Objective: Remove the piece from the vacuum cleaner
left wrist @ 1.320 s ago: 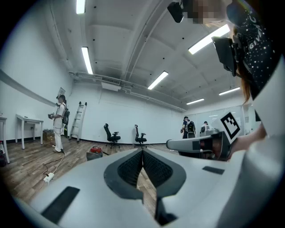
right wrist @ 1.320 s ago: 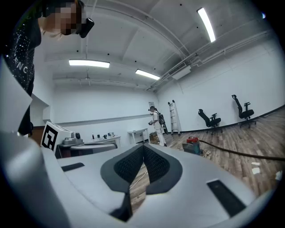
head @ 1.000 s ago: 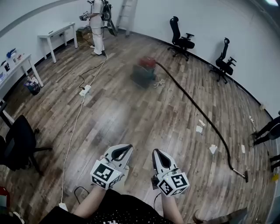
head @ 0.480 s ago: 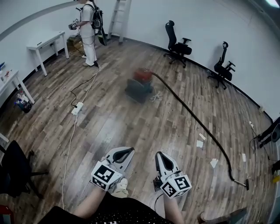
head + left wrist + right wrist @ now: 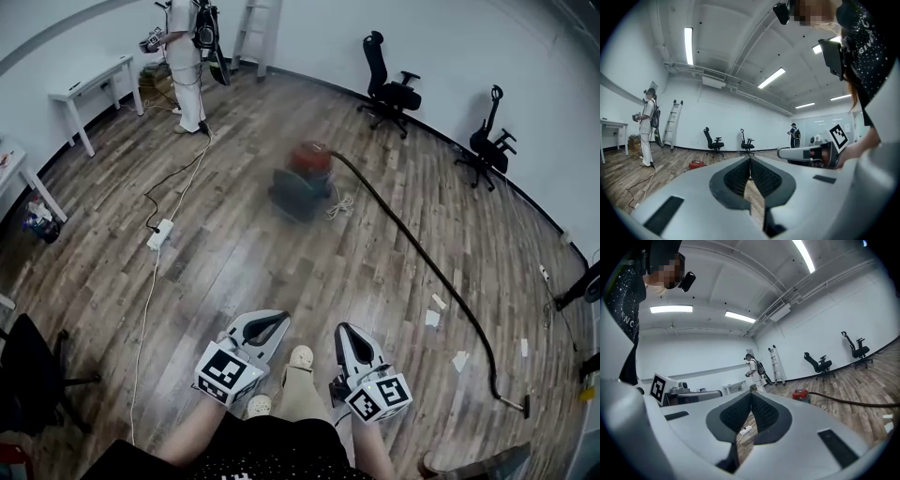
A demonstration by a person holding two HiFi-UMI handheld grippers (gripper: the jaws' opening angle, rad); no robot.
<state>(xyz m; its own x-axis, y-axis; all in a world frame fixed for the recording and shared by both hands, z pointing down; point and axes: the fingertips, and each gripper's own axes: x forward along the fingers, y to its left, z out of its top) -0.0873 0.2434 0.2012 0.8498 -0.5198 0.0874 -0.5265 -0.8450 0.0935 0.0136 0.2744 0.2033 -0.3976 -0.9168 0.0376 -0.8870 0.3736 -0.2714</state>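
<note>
A red and grey vacuum cleaner (image 5: pixel 302 178) stands on the wooden floor a few steps ahead, blurred in the head view. Its long black hose (image 5: pixel 422 255) runs right and toward me and ends in a nozzle (image 5: pixel 512 404) at the far right. The vacuum cleaner (image 5: pixel 696 164) shows small in the left gripper view, and the vacuum cleaner (image 5: pixel 801 394) also in the right gripper view. My left gripper (image 5: pixel 276 322) and right gripper (image 5: pixel 343 332) are held low in front of me, both shut and empty, far from the vacuum.
A white power strip (image 5: pixel 158 233) and its cords lie on the floor at the left. Another person (image 5: pixel 186 58) stands at the back by a ladder (image 5: pixel 249 28). Two office chairs (image 5: pixel 391 86) stand by the far wall, white tables (image 5: pixel 92 86) at the left. Paper scraps (image 5: pixel 434 310) lie by the hose.
I have walked forward: the vacuum cleaner and floor have shifted toward me in the head view. Both grippers stay shut in the same place before me. My shoe now shows between them.
</note>
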